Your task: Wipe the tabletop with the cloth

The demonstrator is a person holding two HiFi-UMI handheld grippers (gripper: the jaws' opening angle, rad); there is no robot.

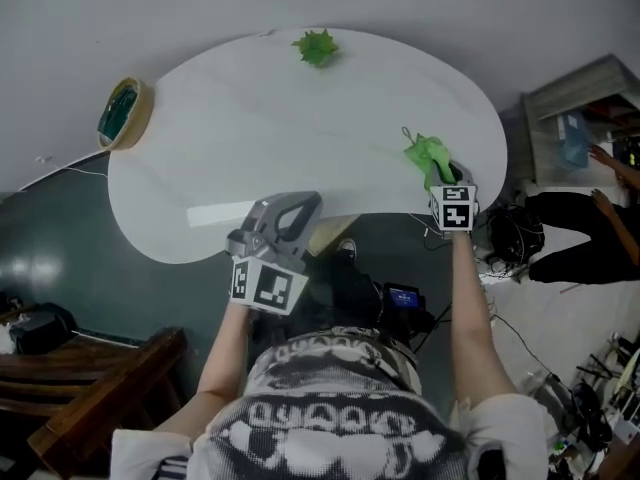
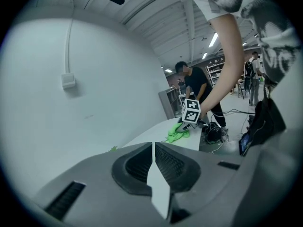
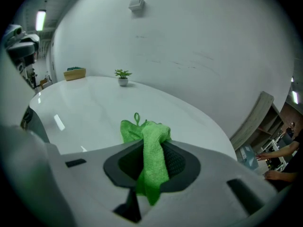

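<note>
Green cloth [image 3: 150, 155], white tabletop [image 1: 250, 128], grey left gripper [image 2: 154, 146], perhaps teal inside tan basket [image 1: 143, 108]

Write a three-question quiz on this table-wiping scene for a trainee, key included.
1. True or false: the left gripper has its jaws wide apart.
2. What does the right gripper grip? A: a sponge. B: the green cloth. C: a brush.
3. Fill in: seen from the person, the potted plant stands at the table's ____ edge.
Key: 1 false; 2 B; 3 far.
</note>
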